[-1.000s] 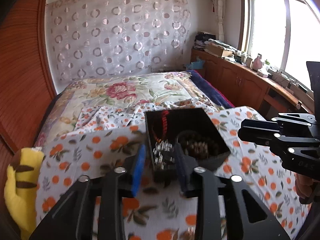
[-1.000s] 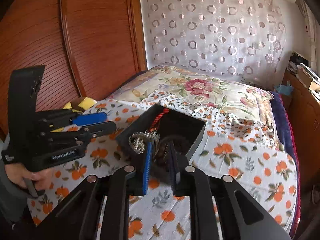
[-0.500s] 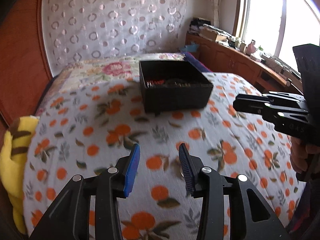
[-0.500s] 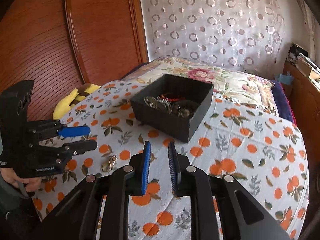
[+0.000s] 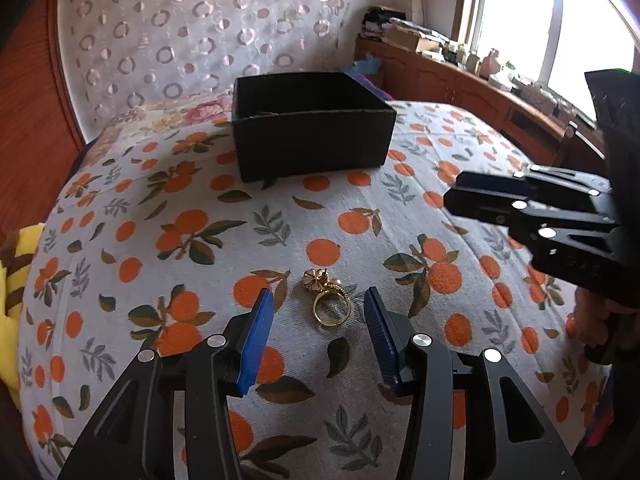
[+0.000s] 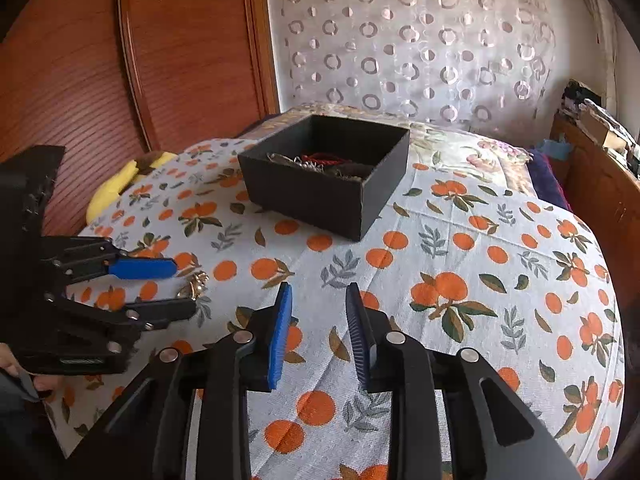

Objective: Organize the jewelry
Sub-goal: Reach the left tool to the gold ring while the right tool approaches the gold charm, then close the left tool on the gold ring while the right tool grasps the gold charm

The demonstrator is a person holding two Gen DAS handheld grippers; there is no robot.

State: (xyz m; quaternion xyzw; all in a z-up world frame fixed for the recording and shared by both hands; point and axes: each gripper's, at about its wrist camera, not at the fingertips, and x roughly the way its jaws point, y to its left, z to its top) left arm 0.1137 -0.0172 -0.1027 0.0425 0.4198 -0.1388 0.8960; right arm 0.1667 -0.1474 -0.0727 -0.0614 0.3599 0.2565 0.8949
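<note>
- The bed (image 5: 168, 216) is covered by an orange-print sheet; wide bare cloth is seen on every side of the black box (image 5: 312, 136), and the sheet's edges fall away beyond it at left and right.
- The black box, with jewelry heaped inside (image 6: 320, 162), stands far beyond the gold ring; a second ago it was seen close under both tongs, and now it is set well back from them.
- The left tongs (image 5: 318, 312) are seen half wide and opening; nothing is pressed by the pads.
- The right tongs (image 6: 318, 308) are seen narrow but opening, empty, over bare sheet nearer than the box.
- The gold ring (image 5: 331, 309), touching a flower-shaped gold piece (image 5: 316, 280), lies on the sheet between the left tongs' tips, well nearer than the box.
</note>
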